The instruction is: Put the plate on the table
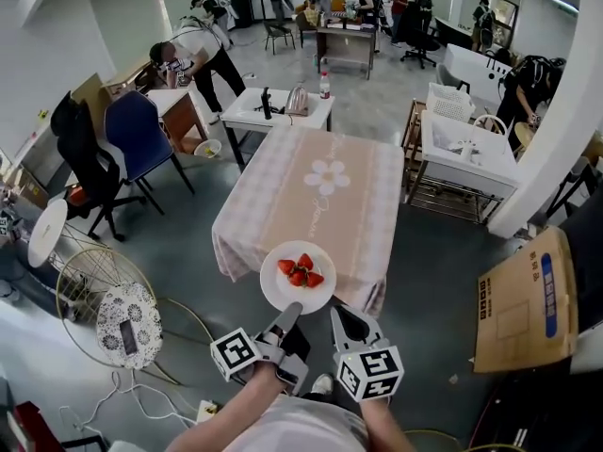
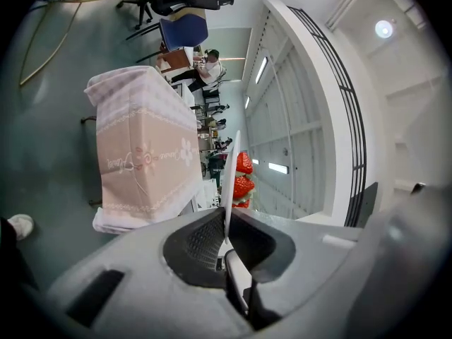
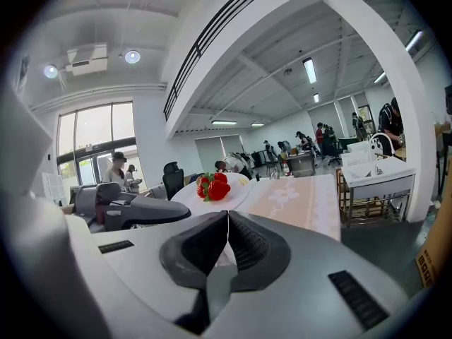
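At the near end of the bench, just ahead of you, the plate hangs between both tongs, its far part over the cloth's edge and its near part over the floor. It is round, so it has no long axis; it lies about level, face up, with the strawberries heaped near its middle. Your left tongs are pressed together on the near rim, which runs edge-on between the pads in the left gripper view. Your right tongs are pinched on the rim just beside them. The bench stretches lengthwise away from you under a pink checked cloth with a flower print in the middle, and its top is bare ahead of the plate. A small white table with a bottle touches its far end, a blue chair stands to the left, a white trolley to the right, and a cardboard box lies on the floor near your right side.
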Tool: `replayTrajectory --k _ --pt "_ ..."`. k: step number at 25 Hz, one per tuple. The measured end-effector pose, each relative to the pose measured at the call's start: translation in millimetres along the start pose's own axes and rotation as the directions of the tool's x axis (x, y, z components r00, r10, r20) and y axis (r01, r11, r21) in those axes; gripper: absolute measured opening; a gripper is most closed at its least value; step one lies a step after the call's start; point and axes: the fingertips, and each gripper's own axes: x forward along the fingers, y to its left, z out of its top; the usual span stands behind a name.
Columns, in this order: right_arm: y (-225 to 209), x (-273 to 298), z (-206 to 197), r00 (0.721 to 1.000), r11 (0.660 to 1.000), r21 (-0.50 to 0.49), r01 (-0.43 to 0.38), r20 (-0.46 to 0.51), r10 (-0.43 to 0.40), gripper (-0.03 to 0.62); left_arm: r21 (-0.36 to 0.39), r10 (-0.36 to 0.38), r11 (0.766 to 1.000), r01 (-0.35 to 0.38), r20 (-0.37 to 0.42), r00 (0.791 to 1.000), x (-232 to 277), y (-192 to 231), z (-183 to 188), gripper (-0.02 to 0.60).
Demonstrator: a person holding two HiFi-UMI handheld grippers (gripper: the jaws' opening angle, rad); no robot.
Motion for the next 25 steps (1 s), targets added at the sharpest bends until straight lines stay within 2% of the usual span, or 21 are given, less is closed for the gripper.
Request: replayTrajectory --k 6,13,19,25 --pt "-6 12 -1 0.999 0.999 0.013 -0.037 -0.011 0.037 0.005 -0.001 0.034 0.999 -0.034 0.028 0.999 8 6 5 0.018" --pt "-13 29 2 0.999 0.999 0.024 -0.029 -0.017 0.029 0.005 -0.003 0.046 0.999 -0.046 0.016 0.999 21 11 17 0.018" --pt "-22 52 4 1.0 1.0 0.024 0.01 -0.016 -0.01 0.005 -0.011 0.051 0.999 -0.051 -0.025 0.998 43 23 32 0.018" --pt "-28 85 8 0.997 0.997 0.024 0.07 -0.036 -0.07 0.005 -0.049 0.04 0.998 -0.044 -0.08 0.996 71 31 58 0.018"
